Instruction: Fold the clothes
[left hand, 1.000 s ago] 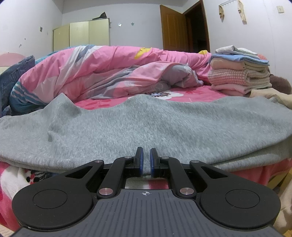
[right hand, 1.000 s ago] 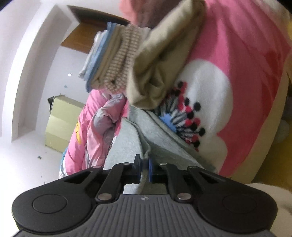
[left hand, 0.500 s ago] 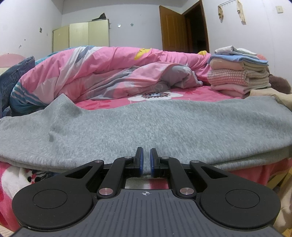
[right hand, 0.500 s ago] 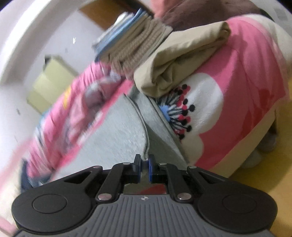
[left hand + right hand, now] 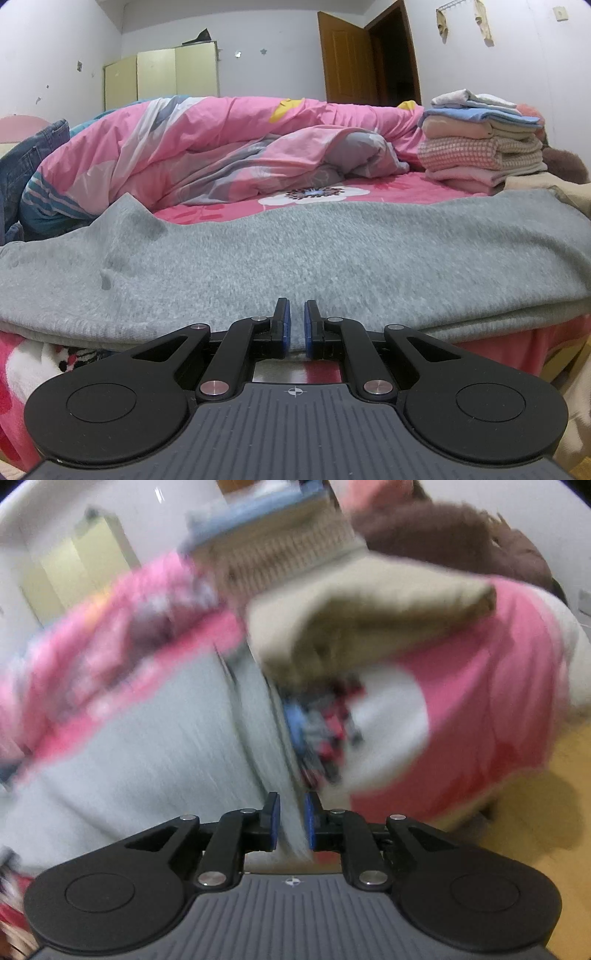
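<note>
A grey sweater [image 5: 295, 254] lies folded across the front edge of the bed. My left gripper [image 5: 296, 325] is shut on its near edge, with cloth between the blue pads. In the blurred right wrist view the grey sweater [image 5: 155, 760] runs up the left side. My right gripper [image 5: 291, 818] has its jaws a little apart around the sweater's right edge.
A stack of folded clothes [image 5: 484, 147] stands at the bed's right, with a beige garment [image 5: 354, 627] beside it. A crumpled pink duvet [image 5: 207, 147] fills the back. Jeans [image 5: 26, 162] lie at the left. The bed sheet [image 5: 498, 686] is pink with flowers.
The right gripper has swung from tilted to nearly level, and its jaws have parted a little. The sweater now lies flatter on the bed. The left gripper has held still.
</note>
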`<act>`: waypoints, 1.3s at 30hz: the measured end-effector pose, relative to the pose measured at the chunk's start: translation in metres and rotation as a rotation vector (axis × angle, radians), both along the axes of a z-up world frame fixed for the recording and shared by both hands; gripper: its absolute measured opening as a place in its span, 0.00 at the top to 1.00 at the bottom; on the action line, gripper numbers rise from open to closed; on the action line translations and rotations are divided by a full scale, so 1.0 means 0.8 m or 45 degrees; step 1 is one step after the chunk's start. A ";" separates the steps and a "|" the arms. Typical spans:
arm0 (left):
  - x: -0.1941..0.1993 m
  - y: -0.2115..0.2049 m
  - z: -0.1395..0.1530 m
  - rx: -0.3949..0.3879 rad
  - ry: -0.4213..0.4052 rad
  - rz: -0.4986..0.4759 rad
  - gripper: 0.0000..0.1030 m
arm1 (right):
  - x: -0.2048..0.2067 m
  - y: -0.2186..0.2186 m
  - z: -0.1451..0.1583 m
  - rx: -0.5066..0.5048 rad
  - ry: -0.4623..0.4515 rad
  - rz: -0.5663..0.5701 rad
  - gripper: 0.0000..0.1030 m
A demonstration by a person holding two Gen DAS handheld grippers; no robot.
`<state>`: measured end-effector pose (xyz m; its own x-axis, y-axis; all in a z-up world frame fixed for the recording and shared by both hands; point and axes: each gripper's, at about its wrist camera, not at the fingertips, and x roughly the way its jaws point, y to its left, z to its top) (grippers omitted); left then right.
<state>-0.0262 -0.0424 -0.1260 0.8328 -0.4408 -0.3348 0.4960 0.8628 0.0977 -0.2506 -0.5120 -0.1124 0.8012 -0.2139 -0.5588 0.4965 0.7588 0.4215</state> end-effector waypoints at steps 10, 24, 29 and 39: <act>-0.002 -0.001 -0.001 0.004 -0.008 0.001 0.93 | 0.130 -0.011 0.052 -0.092 -0.079 0.166 0.53; 0.000 -0.002 -0.001 0.001 -0.009 -0.002 0.93 | 0.168 0.026 0.055 -0.335 0.063 0.130 0.57; -0.001 -0.001 -0.002 -0.002 -0.007 -0.001 0.93 | 0.195 0.023 0.032 -0.356 0.162 0.073 0.58; 0.000 -0.002 -0.001 -0.007 -0.006 0.002 0.93 | 0.171 0.066 0.053 -0.693 0.101 0.112 0.91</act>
<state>-0.0260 -0.0440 -0.1267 0.8350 -0.4414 -0.3285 0.4942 0.8641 0.0951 -0.1141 -0.4589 -0.0702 0.7889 -0.4228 -0.4460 0.4358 0.8966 -0.0790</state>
